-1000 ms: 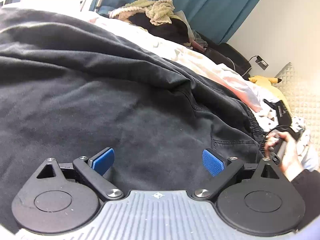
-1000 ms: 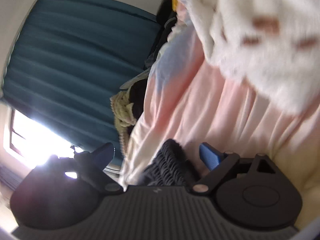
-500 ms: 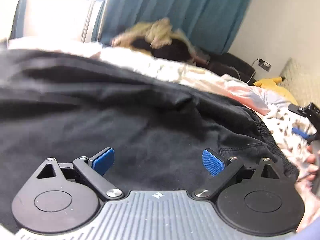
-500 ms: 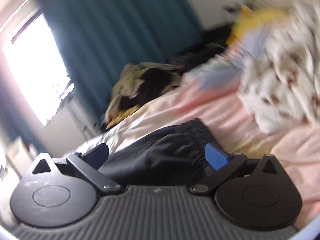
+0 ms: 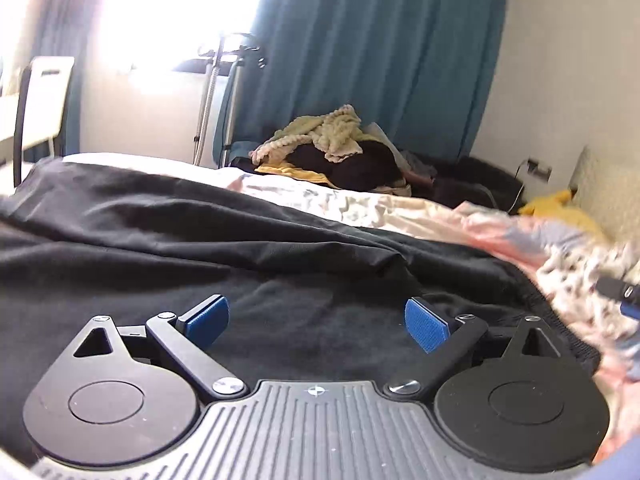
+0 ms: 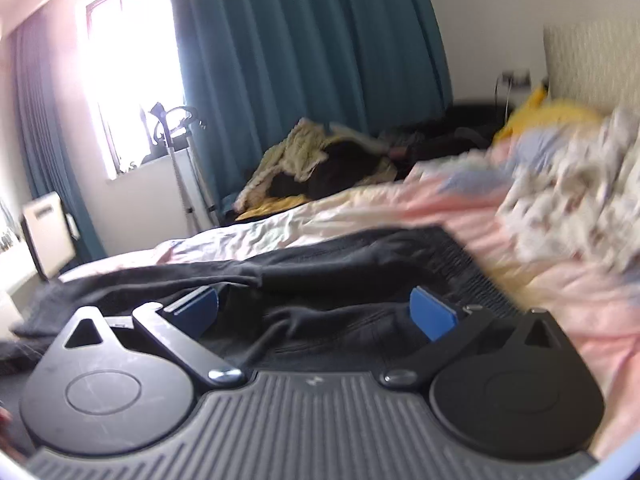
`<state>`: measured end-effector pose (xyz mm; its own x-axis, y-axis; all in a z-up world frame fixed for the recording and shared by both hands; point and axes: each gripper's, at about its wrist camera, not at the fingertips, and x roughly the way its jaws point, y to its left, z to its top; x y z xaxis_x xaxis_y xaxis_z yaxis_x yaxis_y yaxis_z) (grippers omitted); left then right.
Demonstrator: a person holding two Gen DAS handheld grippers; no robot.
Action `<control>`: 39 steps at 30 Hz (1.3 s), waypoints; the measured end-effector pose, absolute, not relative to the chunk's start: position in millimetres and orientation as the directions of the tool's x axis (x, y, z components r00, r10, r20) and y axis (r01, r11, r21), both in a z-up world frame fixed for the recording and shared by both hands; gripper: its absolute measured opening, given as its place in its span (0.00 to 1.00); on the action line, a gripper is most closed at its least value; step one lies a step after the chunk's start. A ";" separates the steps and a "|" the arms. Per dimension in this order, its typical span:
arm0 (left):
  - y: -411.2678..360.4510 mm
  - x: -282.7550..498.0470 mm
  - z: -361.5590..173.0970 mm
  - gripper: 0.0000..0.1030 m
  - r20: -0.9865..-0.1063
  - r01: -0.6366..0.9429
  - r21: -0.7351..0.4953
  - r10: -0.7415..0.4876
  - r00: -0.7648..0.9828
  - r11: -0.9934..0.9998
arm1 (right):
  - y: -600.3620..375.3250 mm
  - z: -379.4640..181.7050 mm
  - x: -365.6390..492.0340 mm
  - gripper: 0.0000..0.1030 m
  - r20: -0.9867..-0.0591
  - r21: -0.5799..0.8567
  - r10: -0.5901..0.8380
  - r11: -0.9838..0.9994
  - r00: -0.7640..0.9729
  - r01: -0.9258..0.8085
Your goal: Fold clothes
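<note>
A black garment [image 5: 248,248] lies spread and wrinkled on the bed; its ribbed waistband [image 5: 560,320] is at the right. It also shows in the right wrist view [image 6: 320,280]. My left gripper [image 5: 316,320] is open and empty, low over the black cloth. My right gripper [image 6: 316,312] is open and empty, just over the garment near the waistband. Part of the right gripper [image 5: 620,292] shows at the right edge of the left wrist view.
The bed has a pink and white sheet [image 5: 400,208] and a crumpled patterned cloth [image 6: 560,200] at the right. A heap of clothes [image 5: 332,148] lies at the far end before teal curtains [image 5: 360,60]. A yellow plush [image 6: 552,112] sits by the headboard.
Both grippers have tilted up from looking down at the cloth to looking level across the bed. The right gripper swung from the pink sheet to over the black garment. Both stayed open.
</note>
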<state>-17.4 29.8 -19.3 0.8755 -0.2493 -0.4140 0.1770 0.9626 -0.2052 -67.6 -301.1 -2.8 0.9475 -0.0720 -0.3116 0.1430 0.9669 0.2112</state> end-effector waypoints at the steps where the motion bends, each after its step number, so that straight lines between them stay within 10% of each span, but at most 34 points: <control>1: 34.1 -24.3 -15.0 0.94 -0.405 0.167 -0.191 -0.233 0.884 0.967 | -298.3 -0.7 -71.2 1.00 -0.298 0.195 -0.081 0.970 0.951 0.143; 9: 124.7 -48.3 54.8 0.94 -0.297 0.109 -0.174 -0.158 0.942 0.979 | -321.0 20.8 -94.3 1.00 -0.245 0.300 -0.026 0.949 0.969 0.101; 17: 280.9 -49.1 49.1 0.94 -0.449 -0.141 -0.252 0.014 0.894 0.958 | -406.7 60.1 -118.9 1.00 -0.256 0.284 -0.030 0.953 0.966 0.105; 23: 400.5 -49.2 -23.9 0.94 -0.577 -0.344 -0.610 -0.103 0.810 0.714 | -478.8 20.8 -128.3 1.00 -0.459 0.514 0.087 0.838 0.884 0.185; 31: 450.2 -42.0 -76.1 0.93 -0.604 -0.454 -0.726 -0.162 0.781 0.516 | -509.1 -76.3 -117.2 1.00 -0.617 0.676 0.224 0.642 0.754 0.362; 39: 462.9 -28.9 -77.4 0.91 -0.525 -0.371 -0.802 -0.256 0.812 0.468 | -517.1 -107.7 -105.6 1.00 -0.586 0.763 0.313 0.524 0.747 0.379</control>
